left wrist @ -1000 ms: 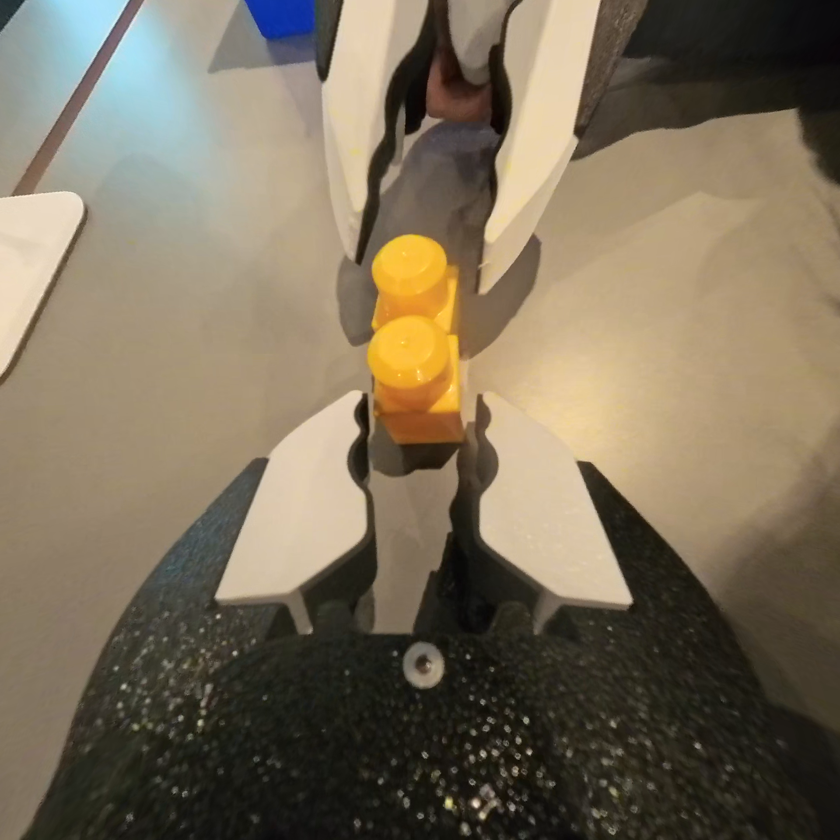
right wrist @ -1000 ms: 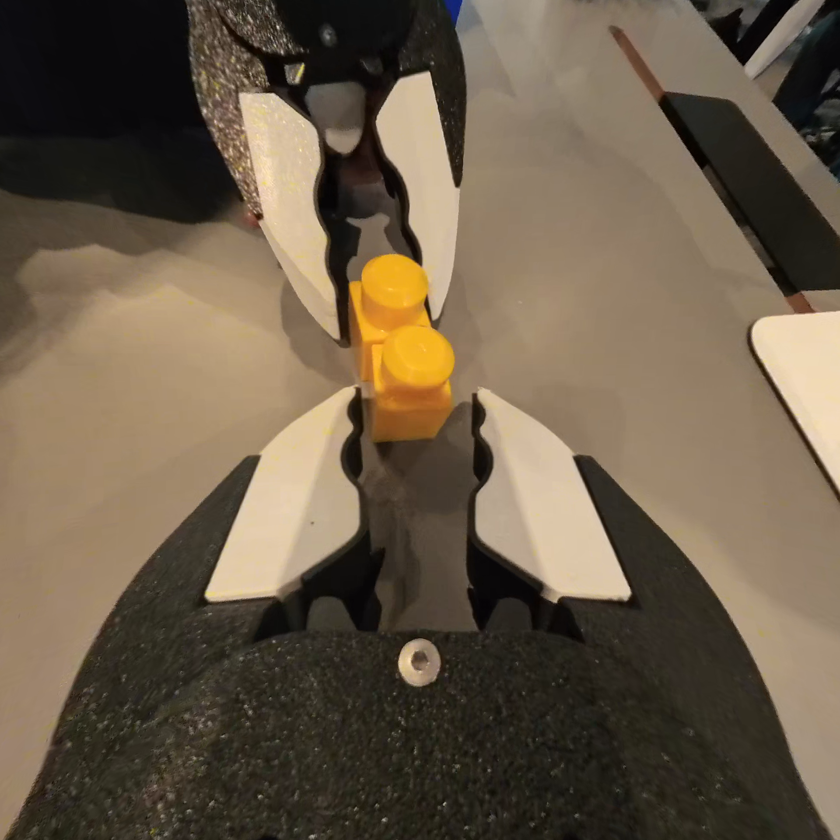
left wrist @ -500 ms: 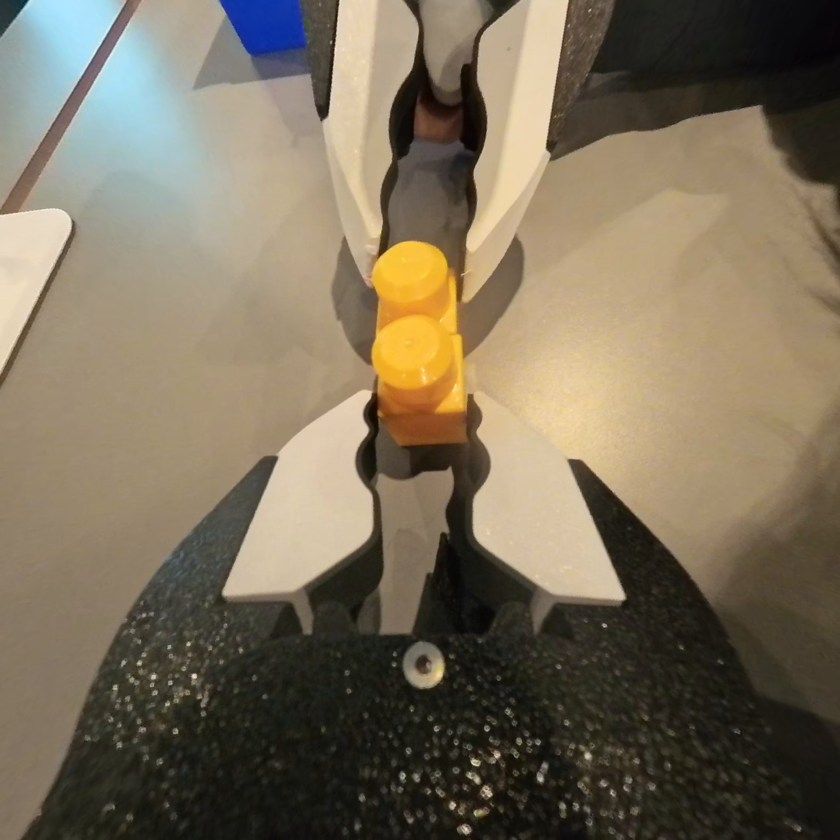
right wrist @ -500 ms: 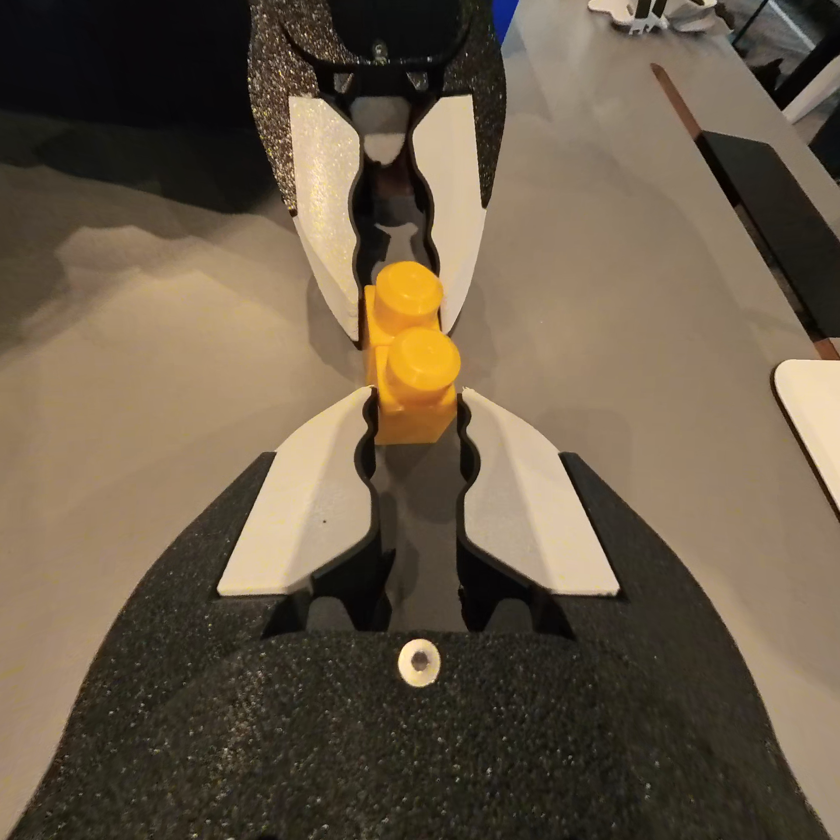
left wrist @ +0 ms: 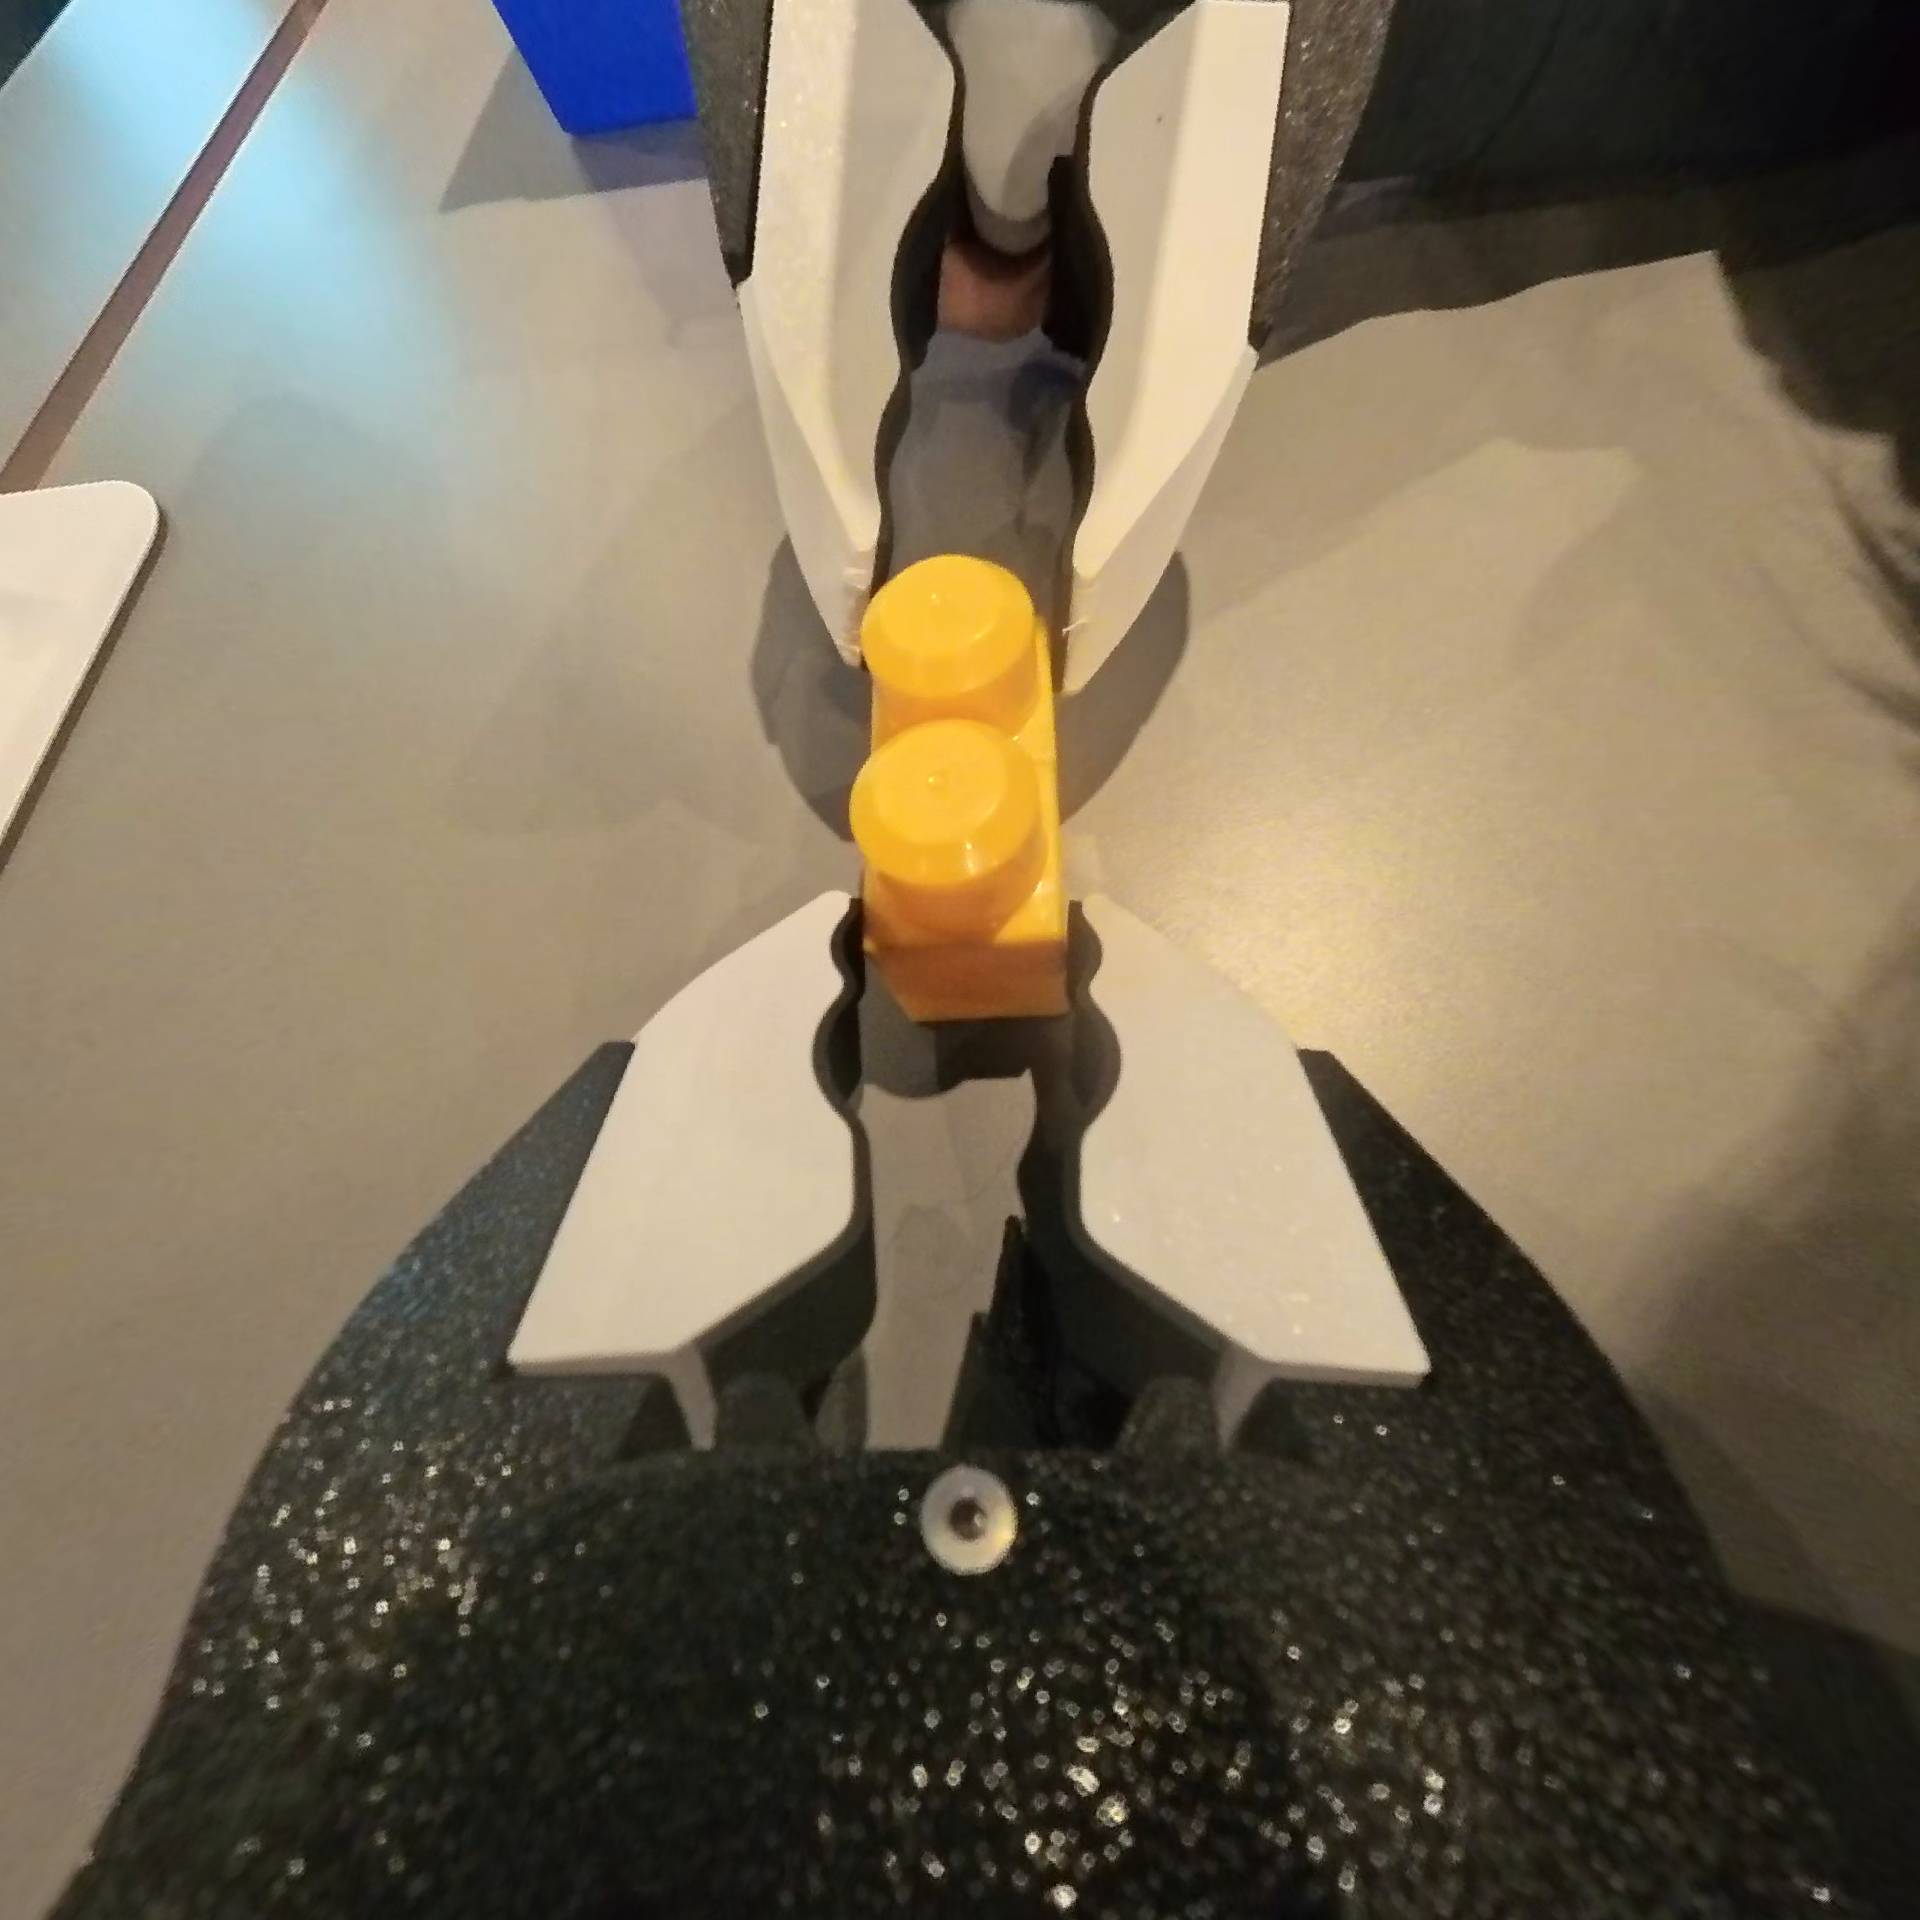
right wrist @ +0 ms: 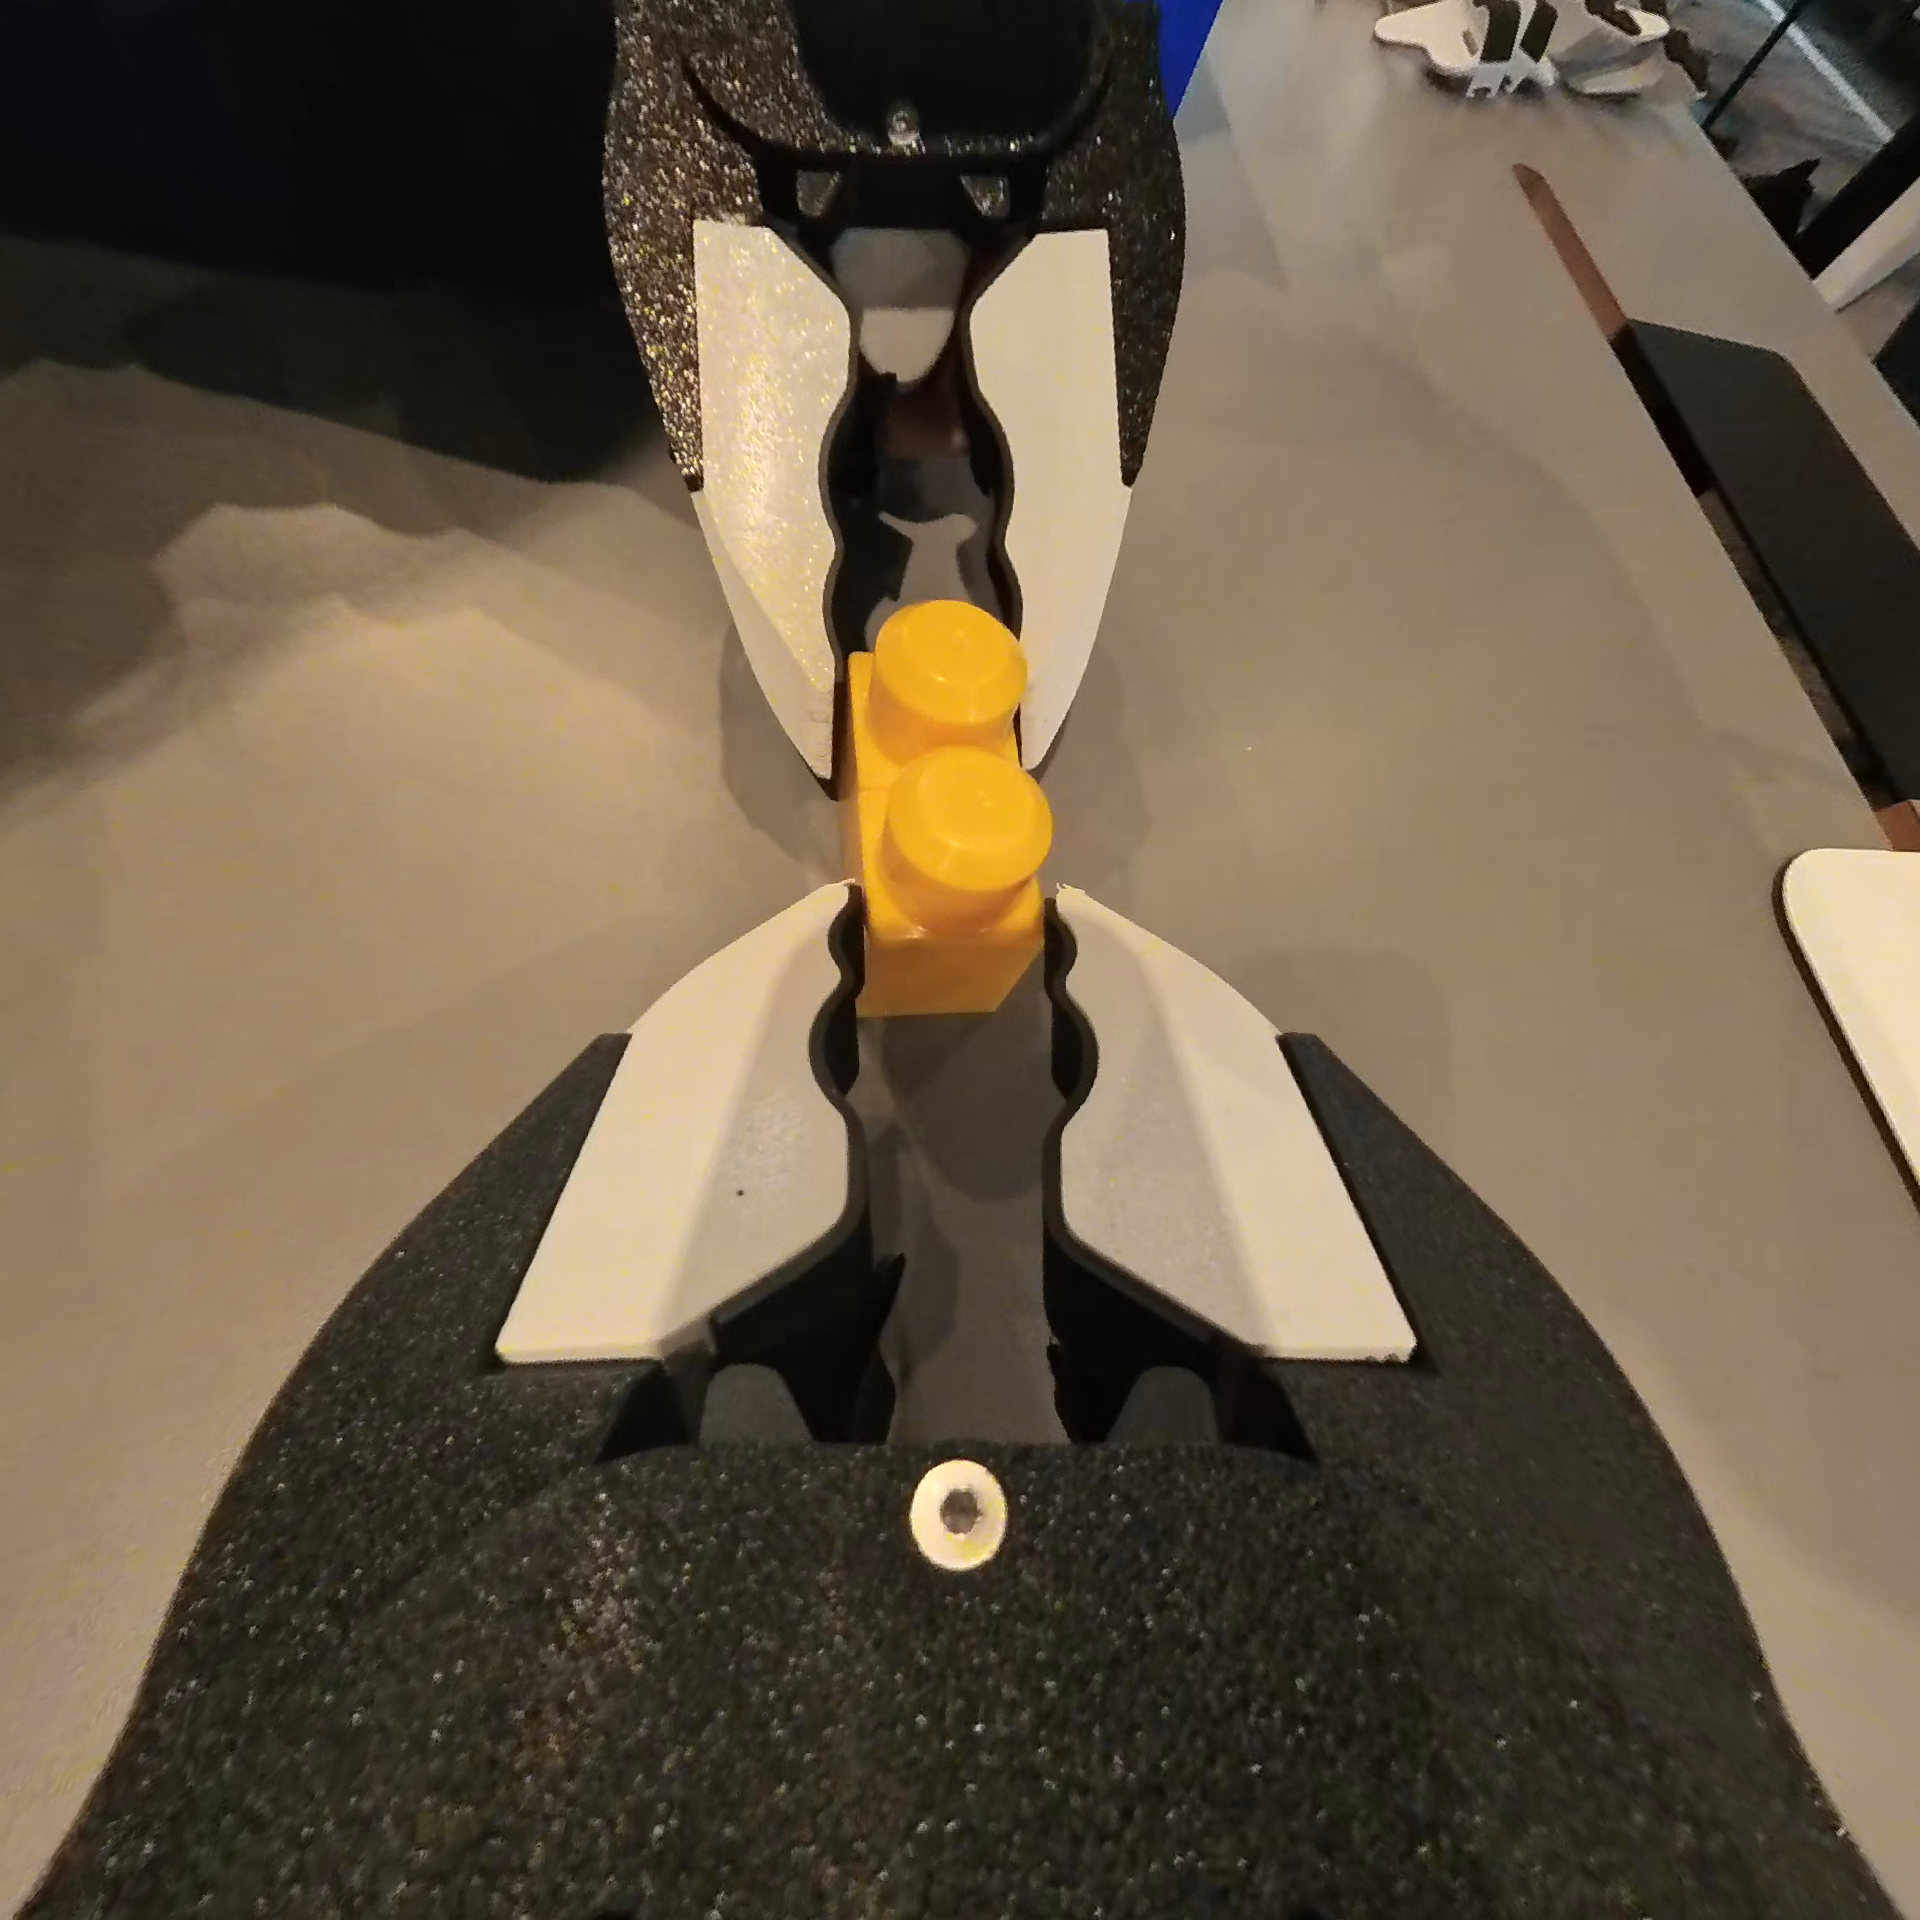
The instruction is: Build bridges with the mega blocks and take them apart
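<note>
Two yellow studs (left wrist: pixel 956 831) stand in a row on the grey table (left wrist: pixel 416 831). They look like two one-stud mega blocks touching end to end, but I cannot tell if they are joined. My left gripper (left wrist: pixel 961 930) is shut on the near end in the left wrist view. My right gripper (right wrist: pixel 951 904) is shut on the opposite end (right wrist: pixel 951 935), facing the left one. Each gripper also shows in the other's view: the right gripper (left wrist: pixel 966 649) at the top of the left wrist view, the left gripper (right wrist: pixel 930 753) at the top of the right wrist view.
A white tray (left wrist: pixel 62 582) lies at the table's left side and also shows in the right wrist view (right wrist: pixel 1860 1018). A blue box (left wrist: pixel 623 62) stands behind the right gripper. A black strip (right wrist: pixel 1787 499) runs along the far edge.
Both grippers moved in toward each other and their jaws closed from open onto the two ends of the yellow blocks. The blocks stayed on the table.
</note>
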The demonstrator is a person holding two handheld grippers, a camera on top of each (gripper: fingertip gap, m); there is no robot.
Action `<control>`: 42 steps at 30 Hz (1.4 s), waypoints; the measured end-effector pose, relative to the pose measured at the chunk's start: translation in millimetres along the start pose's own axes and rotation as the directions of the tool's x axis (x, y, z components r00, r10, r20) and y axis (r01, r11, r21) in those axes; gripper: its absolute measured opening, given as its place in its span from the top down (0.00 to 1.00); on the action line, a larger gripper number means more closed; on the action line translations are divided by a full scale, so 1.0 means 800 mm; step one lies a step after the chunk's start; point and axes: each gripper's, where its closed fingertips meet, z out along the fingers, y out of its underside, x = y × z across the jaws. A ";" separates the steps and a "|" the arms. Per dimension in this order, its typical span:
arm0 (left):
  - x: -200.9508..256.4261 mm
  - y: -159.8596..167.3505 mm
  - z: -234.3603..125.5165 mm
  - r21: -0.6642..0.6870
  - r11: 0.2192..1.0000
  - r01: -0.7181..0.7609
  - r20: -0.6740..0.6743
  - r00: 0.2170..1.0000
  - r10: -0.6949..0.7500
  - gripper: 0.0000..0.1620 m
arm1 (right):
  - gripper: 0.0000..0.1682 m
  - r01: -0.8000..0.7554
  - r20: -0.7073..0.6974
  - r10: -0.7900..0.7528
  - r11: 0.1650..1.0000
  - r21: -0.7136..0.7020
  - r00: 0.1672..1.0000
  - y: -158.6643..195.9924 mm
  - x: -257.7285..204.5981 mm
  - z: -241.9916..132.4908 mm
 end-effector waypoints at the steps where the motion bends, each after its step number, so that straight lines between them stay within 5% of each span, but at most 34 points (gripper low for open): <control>1: 0.000 0.000 0.000 0.001 1.000 0.001 -0.001 1.000 -0.001 0.78 | 0.80 0.000 -0.004 0.000 1.000 0.001 1.000 0.000 0.001 0.000; 42: 0.003 -0.002 0.000 0.030 0.999 0.036 -0.033 0.999 -0.035 0.76 | 0.79 -0.010 0.003 0.010 0.999 0.034 1.000 -0.003 0.001 -0.001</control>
